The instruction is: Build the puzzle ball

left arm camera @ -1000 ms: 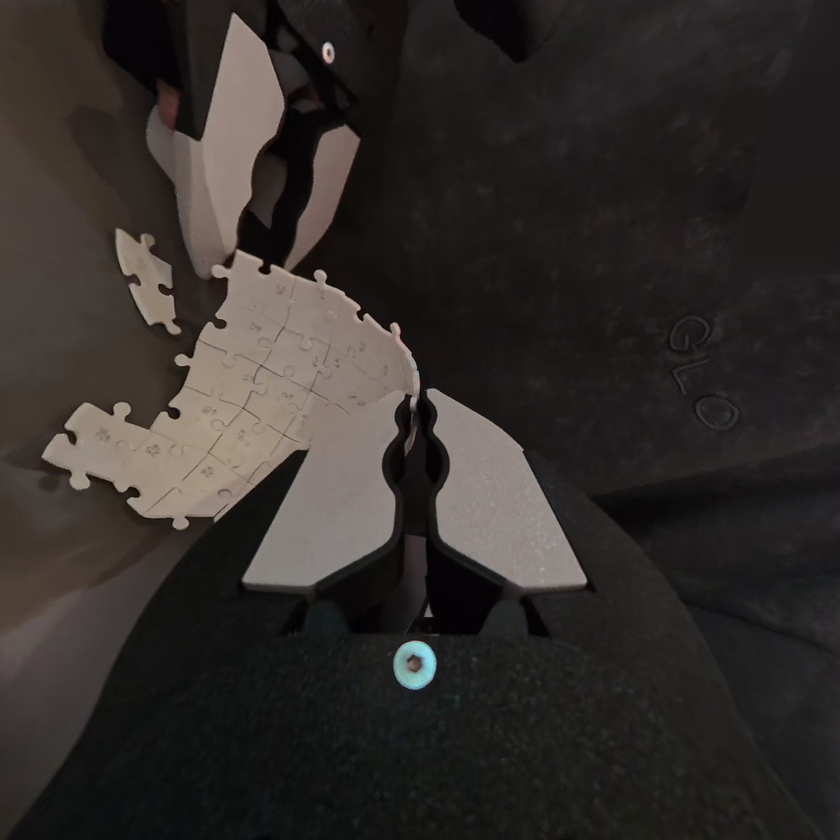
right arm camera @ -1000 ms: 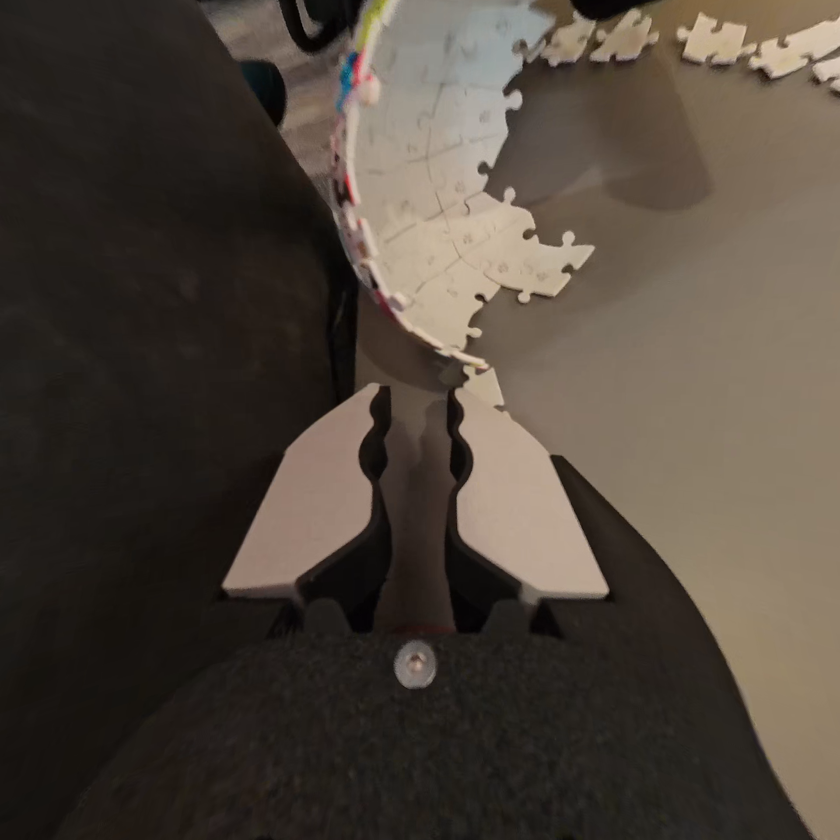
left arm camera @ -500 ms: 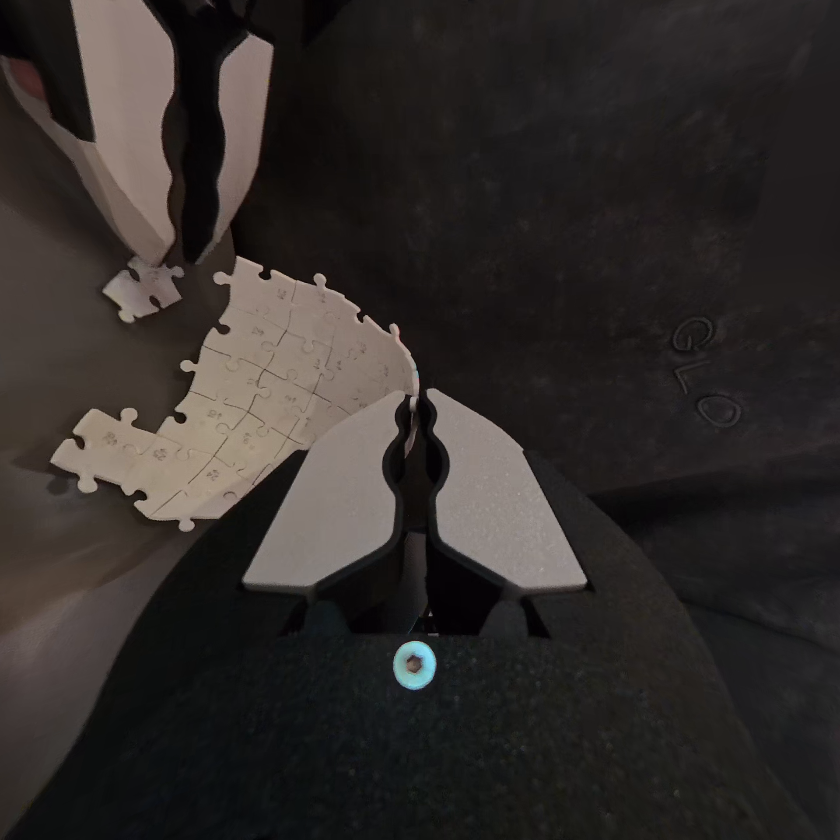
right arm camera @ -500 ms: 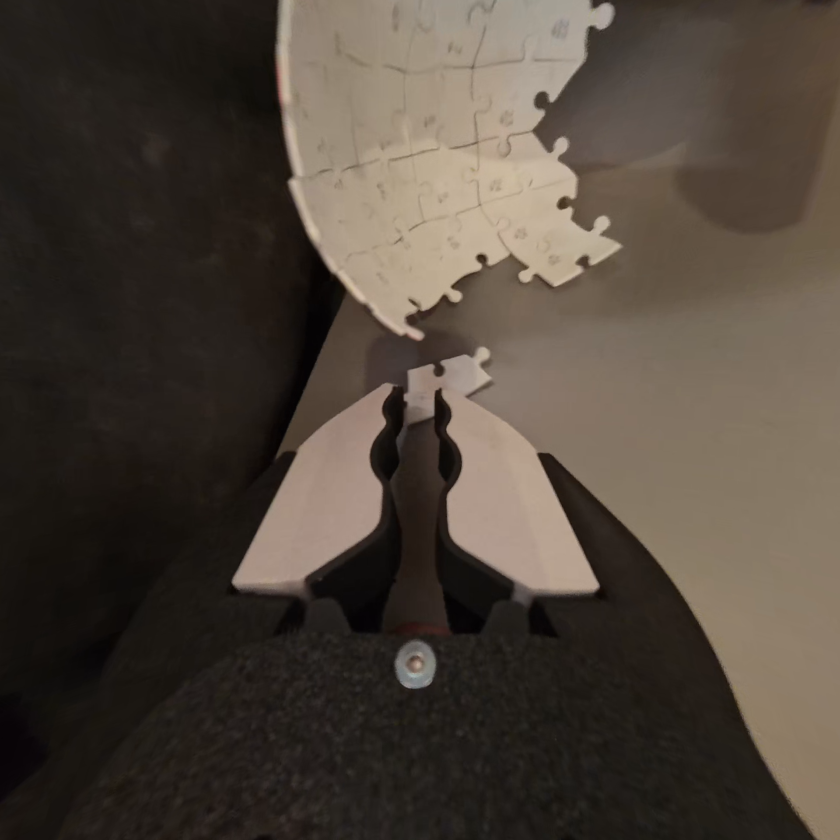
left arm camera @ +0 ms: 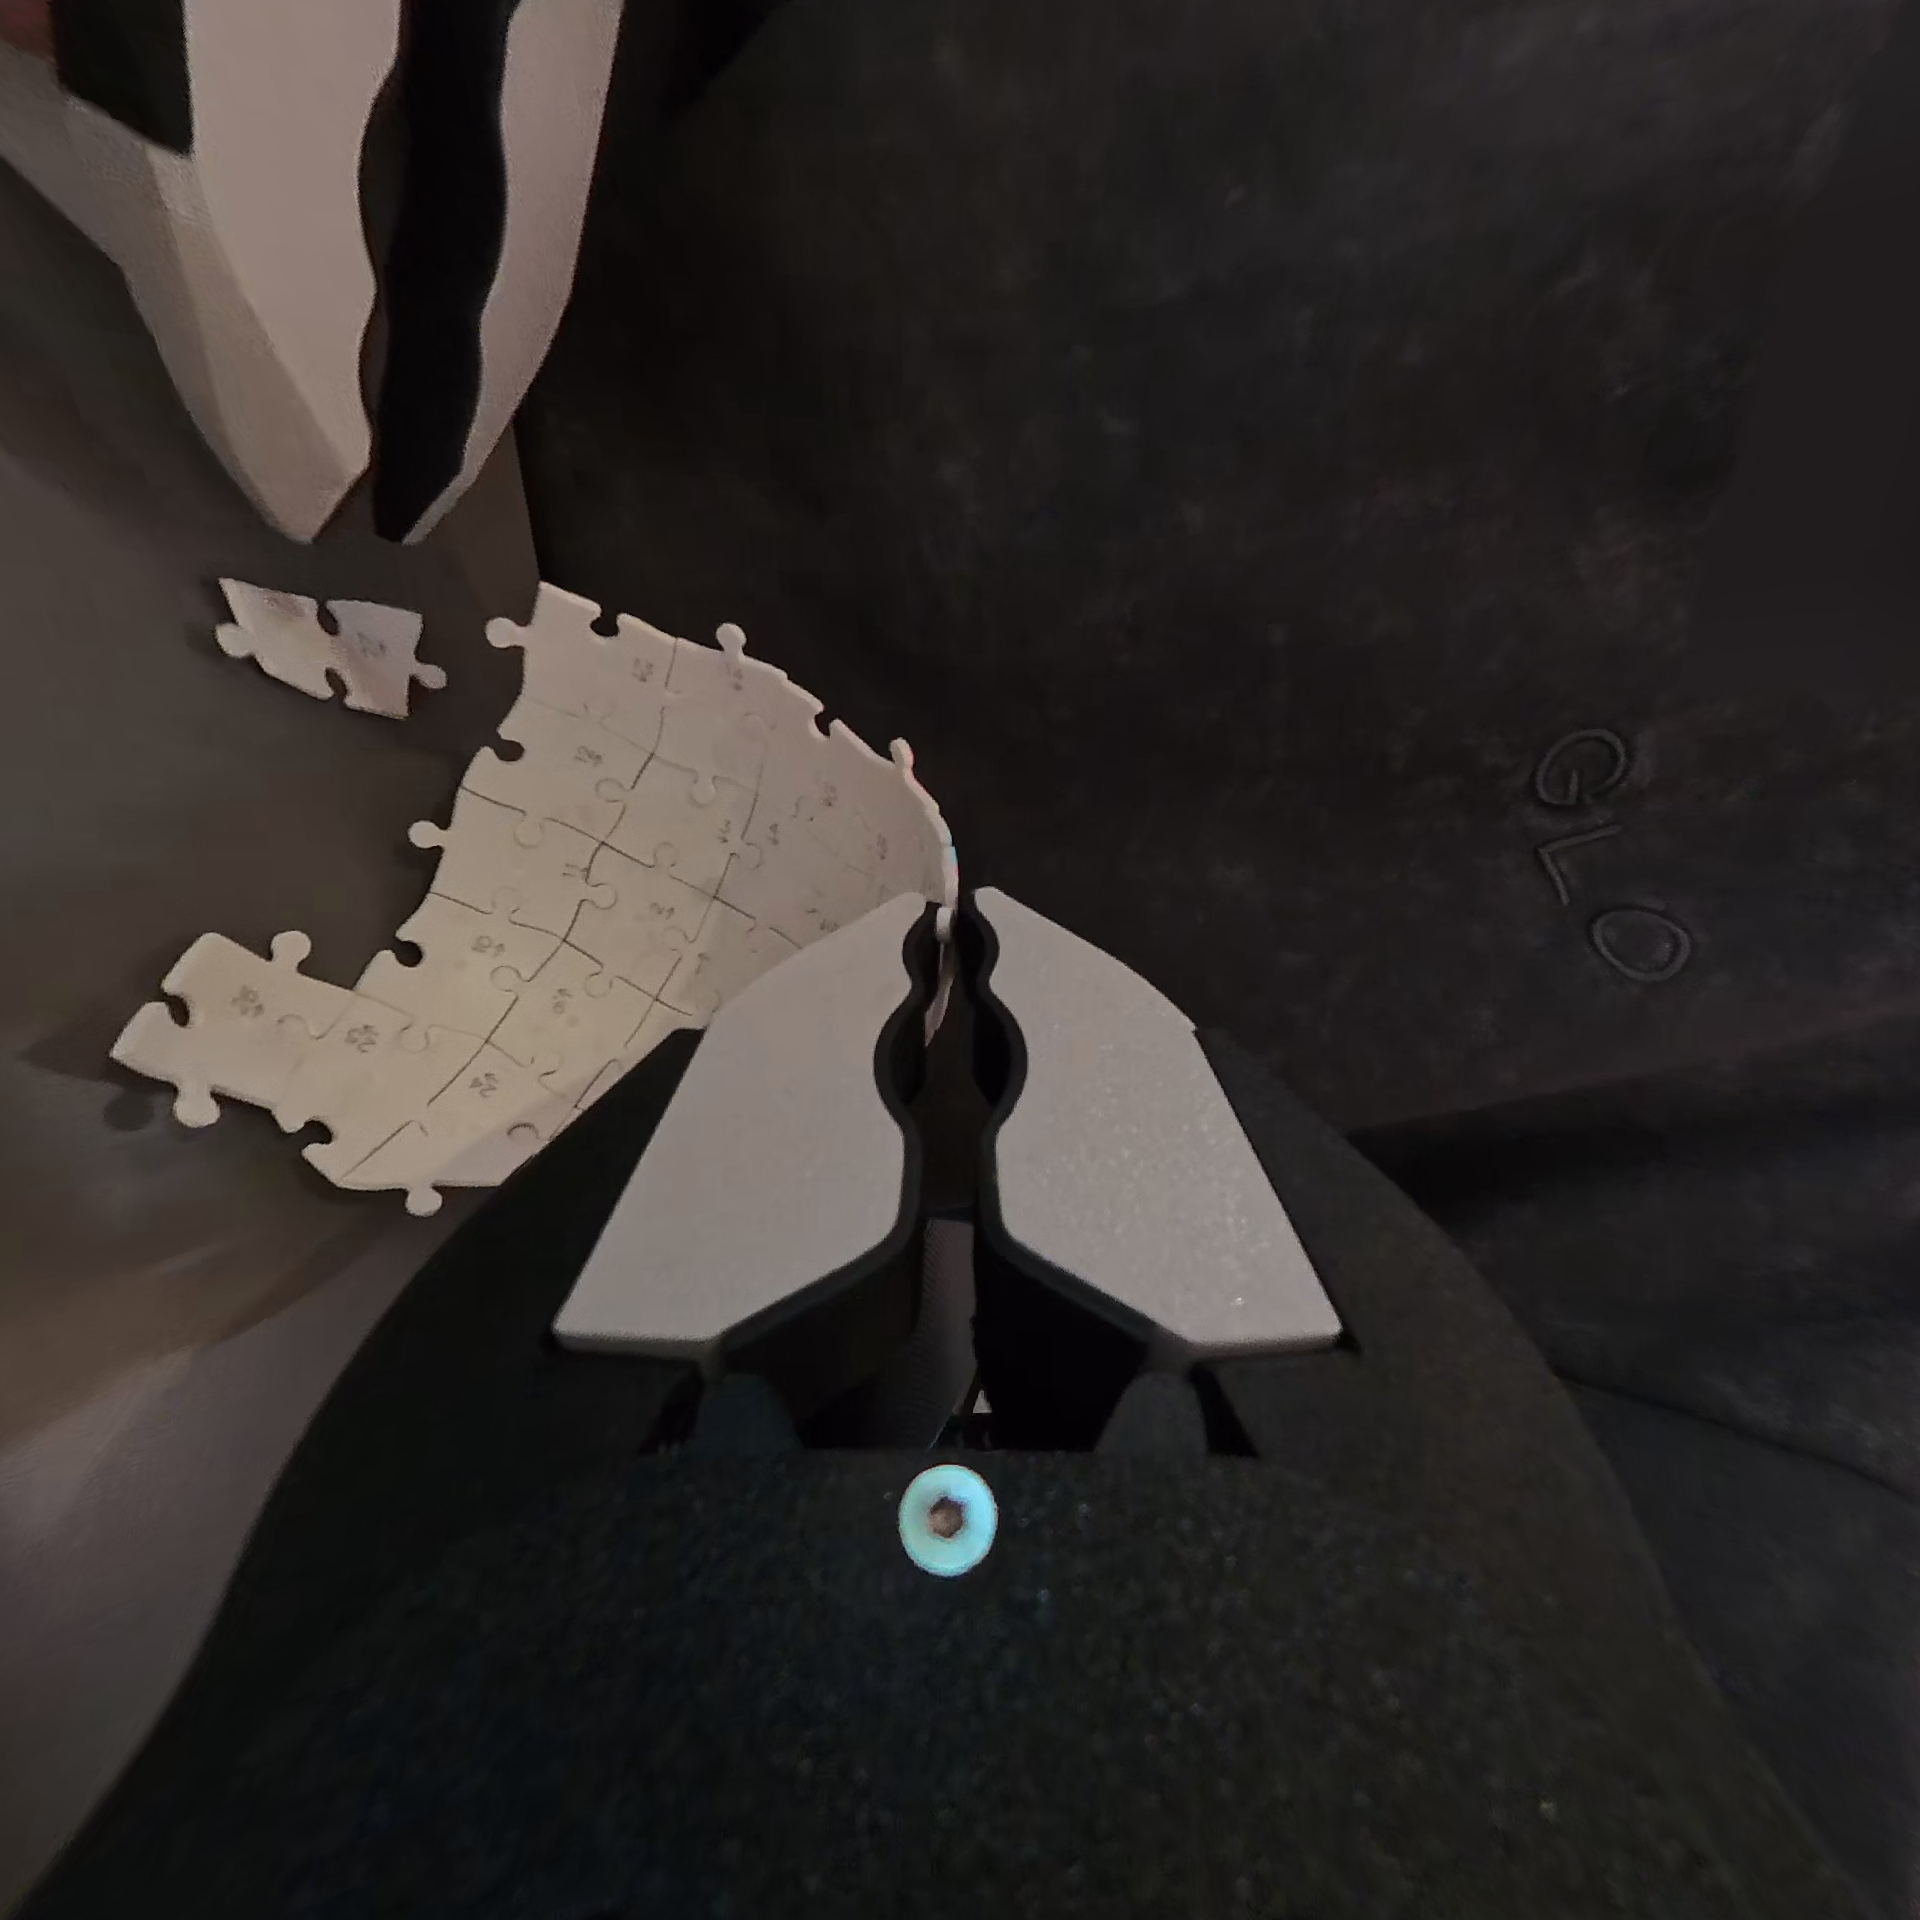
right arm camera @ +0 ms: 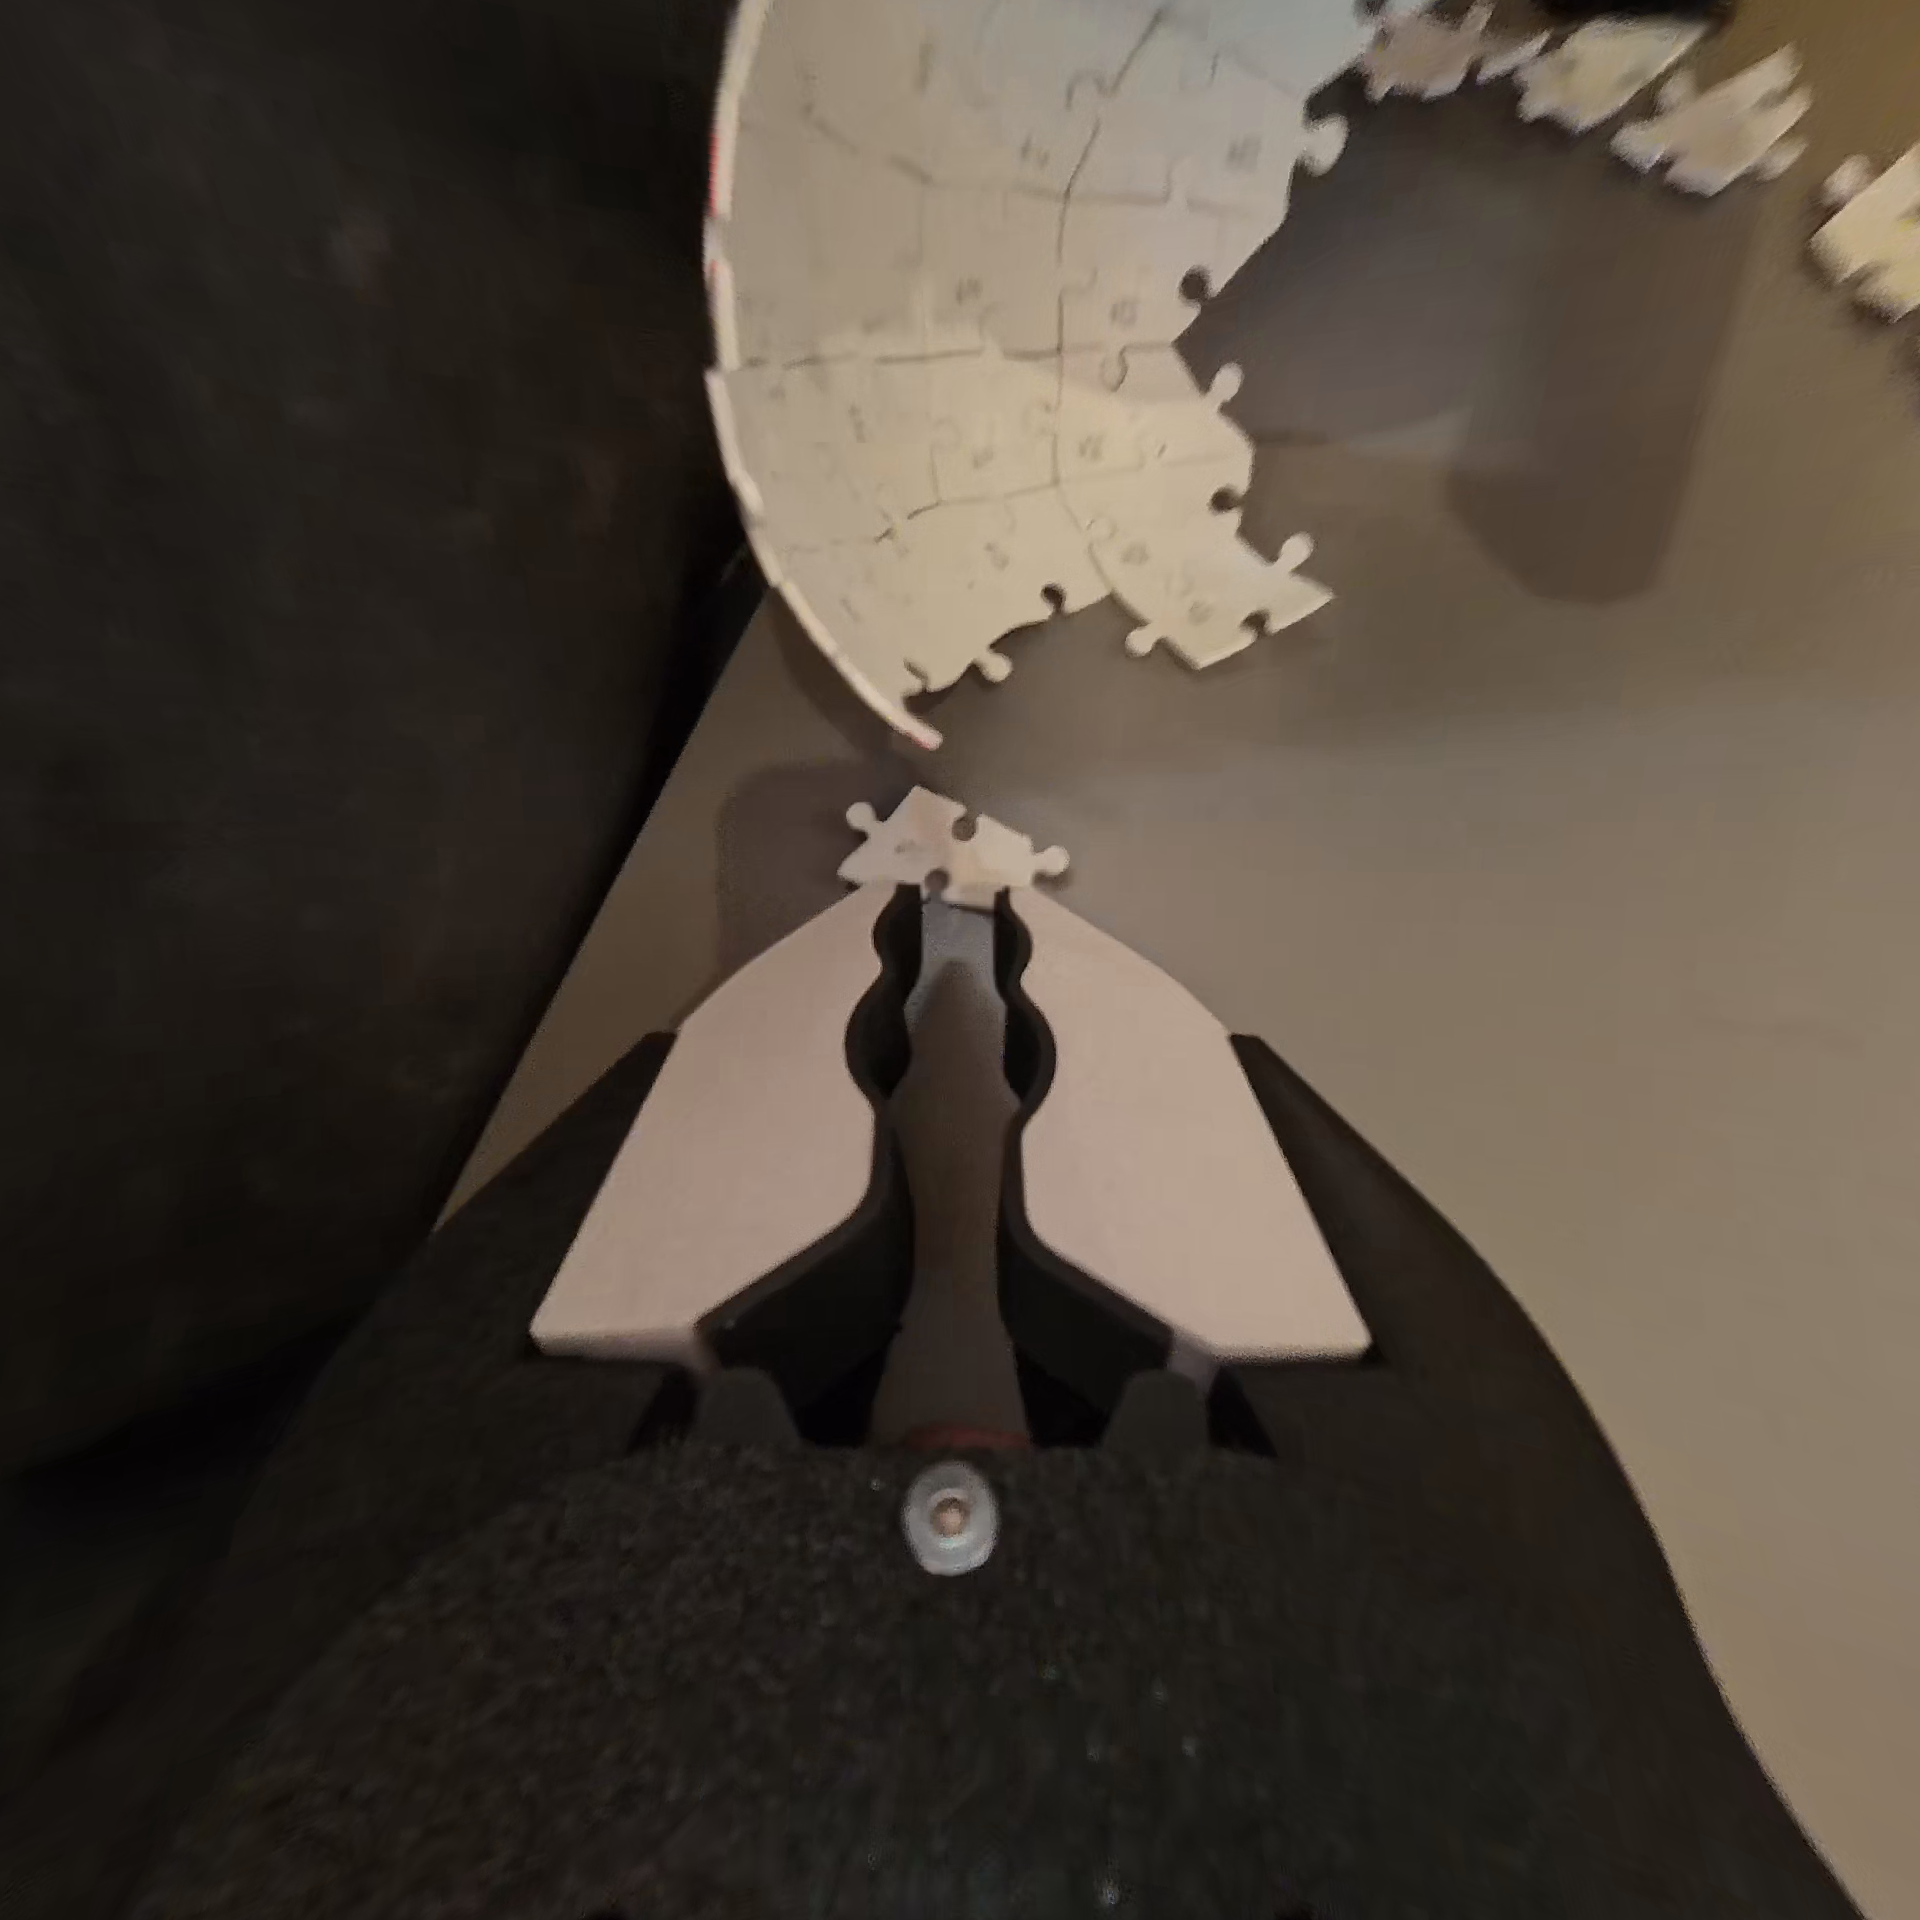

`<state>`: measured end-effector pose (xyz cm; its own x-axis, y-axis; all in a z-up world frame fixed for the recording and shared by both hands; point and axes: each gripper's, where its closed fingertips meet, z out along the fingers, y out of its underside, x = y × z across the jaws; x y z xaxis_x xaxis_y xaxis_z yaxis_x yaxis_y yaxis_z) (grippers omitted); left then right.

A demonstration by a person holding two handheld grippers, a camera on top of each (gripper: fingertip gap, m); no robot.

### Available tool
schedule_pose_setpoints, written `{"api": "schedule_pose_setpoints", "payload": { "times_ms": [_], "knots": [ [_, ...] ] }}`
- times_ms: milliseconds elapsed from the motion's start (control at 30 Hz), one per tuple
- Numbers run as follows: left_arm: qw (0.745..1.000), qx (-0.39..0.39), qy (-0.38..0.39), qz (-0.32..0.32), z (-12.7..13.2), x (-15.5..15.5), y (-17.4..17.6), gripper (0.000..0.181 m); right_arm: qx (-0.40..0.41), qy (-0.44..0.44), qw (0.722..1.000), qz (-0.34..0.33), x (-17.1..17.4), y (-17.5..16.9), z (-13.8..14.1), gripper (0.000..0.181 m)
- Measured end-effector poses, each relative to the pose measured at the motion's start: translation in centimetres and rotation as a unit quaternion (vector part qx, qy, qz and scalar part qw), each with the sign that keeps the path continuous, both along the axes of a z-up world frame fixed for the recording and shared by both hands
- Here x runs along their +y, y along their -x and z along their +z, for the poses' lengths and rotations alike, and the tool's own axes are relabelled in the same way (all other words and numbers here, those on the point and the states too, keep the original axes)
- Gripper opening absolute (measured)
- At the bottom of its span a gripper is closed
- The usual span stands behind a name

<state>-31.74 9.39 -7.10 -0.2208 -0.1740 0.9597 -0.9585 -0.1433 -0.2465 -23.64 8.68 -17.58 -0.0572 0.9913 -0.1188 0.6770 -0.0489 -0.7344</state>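
White joined pieces [right arm camera: 951, 847] are seen flat on the table [right arm camera: 1455, 1039], just ahead of the slightly parted right claw [right arm camera: 958, 906]; the curved shell [left arm camera: 665, 904] is pinched at its rim by the left claw [left arm camera: 951, 914].

left tool [left arm camera: 951, 920] pinching curved puzzle shell [left arm camera: 644, 894] (edgewise)

The right wrist view is coming out pretty smeary, so the loose pieces [right arm camera: 1662, 114] along the top right are blurring into pale blobs and I can't count them. The curved puzzle shell [right arm camera: 987, 343] is getting cut off by the top edge there. In the left wrist view the left gripper [left arm camera: 951, 914] is covering the shell's lower right part. The right gripper [left arm camera: 379, 525] is running off the top, and whether it's touching the small joined pair [left arm camera: 327, 655] isn't clear.
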Motion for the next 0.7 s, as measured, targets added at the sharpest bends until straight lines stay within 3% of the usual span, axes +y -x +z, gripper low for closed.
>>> {"api": "schedule_pose_setpoints", "payload": {
  "times_ms": [267, 600, 700],
  "knots": [
    [1.000, 0.002, -0.003, -0.009, 0.0, -0.3, 0.0, 0.002, 0.033, -0.104, 0.986, 0.122, 0.9, 0.1, -0.1, 0.021],
    [1.000, 0.008, -0.001, -0.012, 0.0, -0.5, 0.0, 0.002, -0.008, -0.094, 0.977, 0.193, 1.2, 0.8, -1.8, 0.025],
    [1.000, 0.008, -0.001, -0.011, 0.1, -0.4, 0.1, 0.002, -0.011, -0.097, 0.976, 0.196, 1.1, 0.8, -1.9, 0.019]
  ]
}}
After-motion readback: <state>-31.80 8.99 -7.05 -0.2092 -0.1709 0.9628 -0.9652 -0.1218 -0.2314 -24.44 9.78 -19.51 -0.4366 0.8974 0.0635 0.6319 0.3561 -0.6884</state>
